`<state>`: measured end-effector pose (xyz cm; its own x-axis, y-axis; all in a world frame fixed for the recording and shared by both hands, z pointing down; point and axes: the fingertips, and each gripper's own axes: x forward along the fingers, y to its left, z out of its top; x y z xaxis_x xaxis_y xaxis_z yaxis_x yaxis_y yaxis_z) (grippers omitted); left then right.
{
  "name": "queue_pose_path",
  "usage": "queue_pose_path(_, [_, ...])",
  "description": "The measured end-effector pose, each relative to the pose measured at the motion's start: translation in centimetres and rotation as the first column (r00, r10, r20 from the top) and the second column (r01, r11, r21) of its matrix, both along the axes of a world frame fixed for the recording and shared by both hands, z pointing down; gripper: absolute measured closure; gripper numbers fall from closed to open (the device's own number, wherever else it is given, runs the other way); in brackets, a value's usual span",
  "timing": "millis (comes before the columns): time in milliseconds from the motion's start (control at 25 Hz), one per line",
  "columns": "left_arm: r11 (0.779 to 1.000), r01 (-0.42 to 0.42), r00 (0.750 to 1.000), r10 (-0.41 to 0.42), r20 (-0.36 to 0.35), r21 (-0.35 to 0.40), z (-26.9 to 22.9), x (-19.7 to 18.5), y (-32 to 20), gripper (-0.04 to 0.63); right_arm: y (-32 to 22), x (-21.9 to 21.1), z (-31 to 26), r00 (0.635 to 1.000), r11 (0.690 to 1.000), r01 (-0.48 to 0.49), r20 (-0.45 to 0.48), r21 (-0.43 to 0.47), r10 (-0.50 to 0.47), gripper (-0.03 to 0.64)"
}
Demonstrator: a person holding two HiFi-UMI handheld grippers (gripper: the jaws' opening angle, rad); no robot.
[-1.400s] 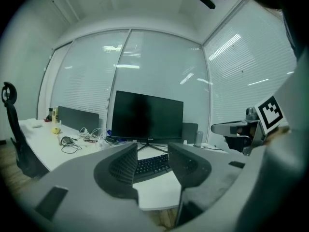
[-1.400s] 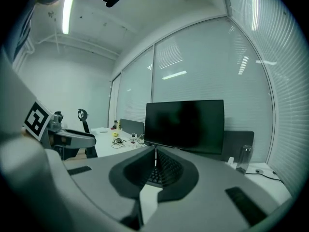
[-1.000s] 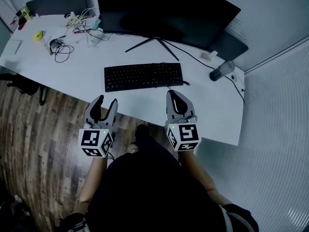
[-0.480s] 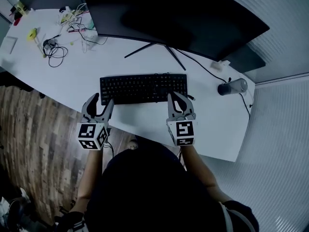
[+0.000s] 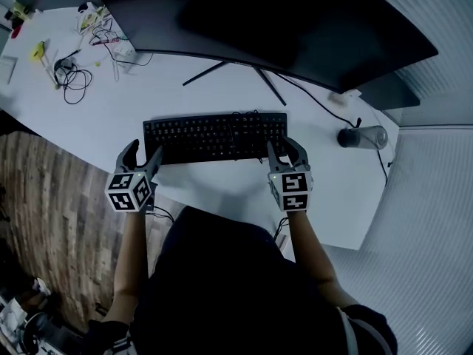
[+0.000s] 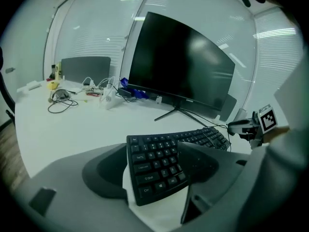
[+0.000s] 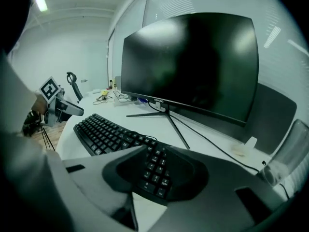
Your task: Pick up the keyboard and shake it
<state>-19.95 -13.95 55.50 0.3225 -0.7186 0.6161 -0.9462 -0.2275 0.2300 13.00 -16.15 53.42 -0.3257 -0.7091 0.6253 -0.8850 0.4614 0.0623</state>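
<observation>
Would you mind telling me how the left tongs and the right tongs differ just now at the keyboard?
The left tongs have the left end of the keyboard between their jaws; the right tongs have its right end. The left tongs' jaws stand wide apart, the right tongs' only slightly. Shared: both pairs of jaws are opening, and neither grips the keyboard, which lies flat on the desk.

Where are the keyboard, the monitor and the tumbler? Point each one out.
keyboard (image 5: 214,136), head view, on its middle key rows.
monitor (image 5: 295,21), head view, on the dark screen.
tumbler (image 5: 363,137), head view, on its body.
</observation>
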Motion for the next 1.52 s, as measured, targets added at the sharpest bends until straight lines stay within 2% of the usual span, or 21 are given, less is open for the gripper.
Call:
queue_pose_path(40, [1.0, 0.003, 1.0, -0.003, -0.011, -0.014, 0.5, -0.1, -0.2, 0.287, -0.2, 0.4, 0.7, 1.0, 1.0, -0.004, 0.015, -0.031, 0.004, 0.443])
queue_pose_path(80, [1.0, 0.008, 1.0, -0.009, -0.025, -0.028, 0.8, -0.3, -0.4, 0.284, -0.4, 0.7, 1.4, 0.999, 0.998, -0.009, 0.033, -0.065, 0.011, 0.413])
queue_pose_path(280, [0.996, 0.016, 0.997, -0.022, -0.076, -0.085, 2.0, -0.8, -0.9, 0.267, -0.5, 2.3, 3.9, 0.993, 0.979, -0.065, 0.082, -0.192, 0.082, 0.339])
queue_pose_path(480, [0.989, -0.028, 0.996, 0.015, -0.088, -0.146, 3.4, -0.9, -1.5, 0.25, -0.8, 3.1, 5.7, 0.989, 0.956, -0.107, 0.073, -0.272, 0.132, 0.314])
queue_pose_path(600, [0.981, -0.064, 0.995, 0.048, -0.089, -0.186, 4.2, -0.8, -1.2, 0.244, -0.6, 3.7, 7.2, 0.98, 0.932, -0.149, 0.075, -0.331, 0.183, 0.31])
queue_pose_path(840, [0.967, -0.12, 0.991, 0.101, -0.092, -0.227, 5.2, -0.6, -0.9, 0.241, -0.5, 3.9, 8.3, 0.937, 0.898, -0.18, 0.209, -0.402, 0.281, 0.31])
queue_pose_path(1160, [0.958, -0.158, 0.984, 0.134, -0.116, -0.239, 5.8, -0.1, -1.0, 0.238, -0.6, 3.8, 8.4, 0.931, 0.902, -0.162, 0.24, -0.401, 0.275, 0.31])
queue_pose_path(1360, [0.961, -0.167, 0.982, 0.141, -0.127, -0.221, 5.7, 0.3, -1.1, 0.238, -0.5, 3.8, 8.4, 0.932, 0.904, -0.157, 0.243, -0.398, 0.269, 0.31])
queue_pose_path(1440, [0.962, -0.165, 0.979, 0.134, -0.15, -0.219, 5.6, 0.7, -1.1, 0.238, -0.5, 3.9, 8.3, 0.932, 0.906, -0.157, 0.245, -0.393, 0.268, 0.31])
queue_pose_path(1520, [0.963, -0.145, 0.974, 0.099, -0.203, -0.225, 5.4, 1.0, -1.3, 0.238, -0.5, 3.9, 8.3, 0.932, 0.908, -0.153, 0.247, -0.391, 0.264, 0.31])
